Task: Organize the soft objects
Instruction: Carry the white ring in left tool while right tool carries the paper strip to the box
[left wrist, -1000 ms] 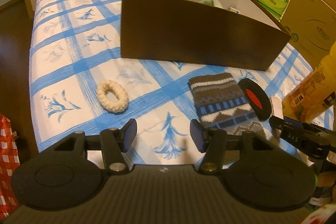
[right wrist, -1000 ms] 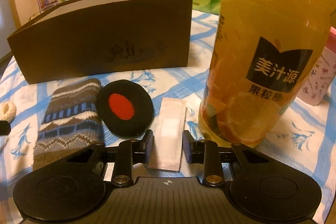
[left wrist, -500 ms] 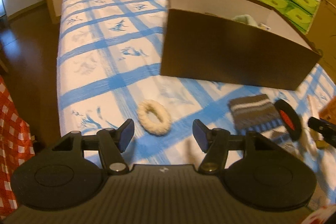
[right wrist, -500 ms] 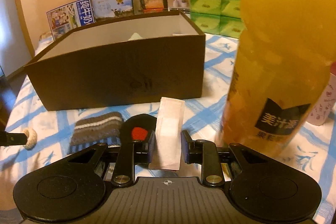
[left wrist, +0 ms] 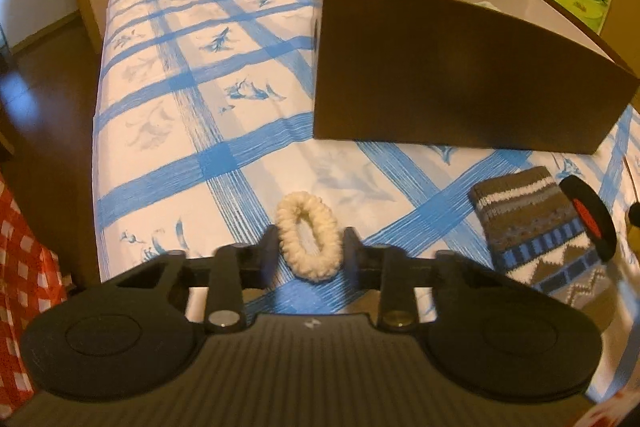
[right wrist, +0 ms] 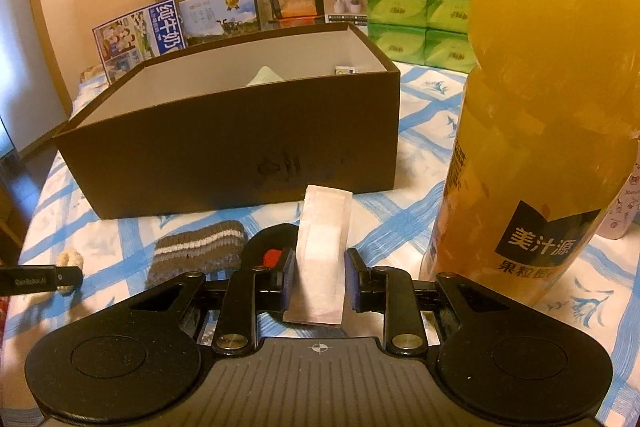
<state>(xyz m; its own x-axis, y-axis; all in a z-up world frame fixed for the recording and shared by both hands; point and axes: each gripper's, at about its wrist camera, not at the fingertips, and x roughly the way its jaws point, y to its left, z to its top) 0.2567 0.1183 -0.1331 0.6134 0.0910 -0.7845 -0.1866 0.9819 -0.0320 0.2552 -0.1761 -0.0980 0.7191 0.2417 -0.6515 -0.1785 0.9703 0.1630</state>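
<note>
Two grippers in my feeds, both low over the bed with the white-and-blue checked sheet [left wrist: 208,163]. Biggest thing on it: the open dark brown cardboard box with pale inside [right wrist: 240,147], standing mid-bed; a pale green soft item [right wrist: 264,75] pokes up inside it. Next, the tall plastic bottle of orange juice with a dark label [right wrist: 536,131], upright, close to my right camera, right of the box. Stacked green tissue packs [right wrist: 416,11] sit behind the box by the wall.

On the sheet in front of the box lies the grey, white and blue patterned knit sock [left wrist: 536,227], flat. The black round pad with a red centre [left wrist: 588,219] lies just beside the sock's right edge, maybe overlapping it; hard to tell through the fisheye.

My right gripper [right wrist: 320,267] pinches the flat pale pink-white paper sachet [right wrist: 324,227], raised off the sheet and standing tilted between the pads, its top edge against the box front in view.

My left gripper [left wrist: 310,251] sits at the near left of the sheet, well left of the sock. Its jaws have just been closing, and the cream fluffy yarn hair ring [left wrist: 308,241] is between them, still lying on the sheet. Both pads touch its sides, squeezing the ring into an oval.
</note>
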